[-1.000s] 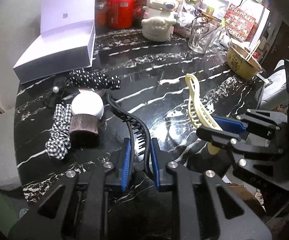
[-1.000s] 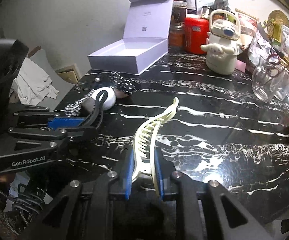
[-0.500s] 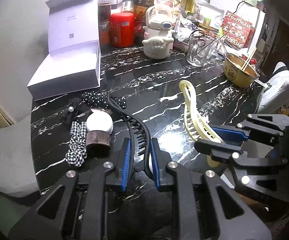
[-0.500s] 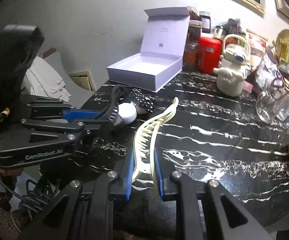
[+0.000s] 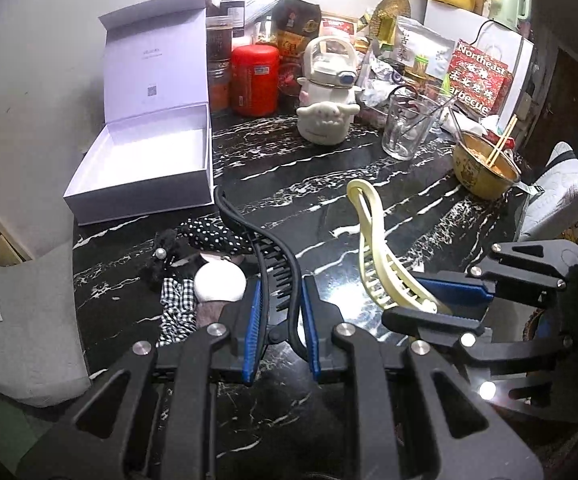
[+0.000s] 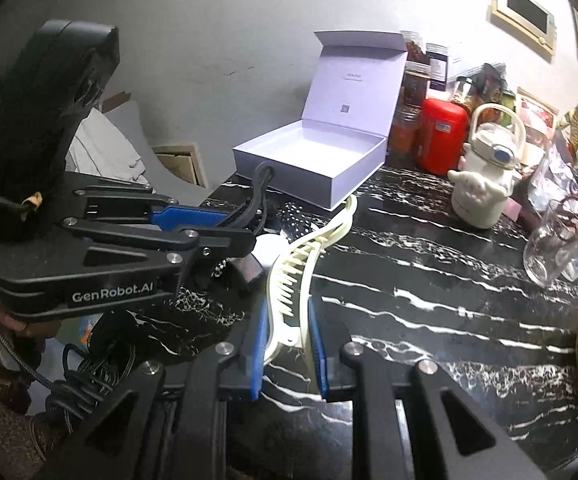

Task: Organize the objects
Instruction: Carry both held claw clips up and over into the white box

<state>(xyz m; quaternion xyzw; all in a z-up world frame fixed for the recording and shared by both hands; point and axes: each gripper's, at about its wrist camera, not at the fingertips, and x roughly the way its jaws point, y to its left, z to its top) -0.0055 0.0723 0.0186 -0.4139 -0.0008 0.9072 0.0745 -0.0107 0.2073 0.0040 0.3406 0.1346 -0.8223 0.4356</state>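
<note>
My left gripper is shut on a black banana hair clip, lifted above the black marble table. Beside it, my right gripper is shut on a cream banana hair clip, also held up in the air. In the left wrist view that right gripper shows at the right with the cream clip. An open white box stands at the far left of the table. Below the black clip lie a polka-dot bow, a checked scrunchie and a white round puff.
Along the table's back stand a red canister, a white character kettle, a glass cup and a yellow bowl with chopsticks. Jars and packets crowd behind them. A grey chair sits left of the table.
Both grippers have risen together with their clips still gripped. The view has pulled back, so the box and table items sit lower and farther in frame.
</note>
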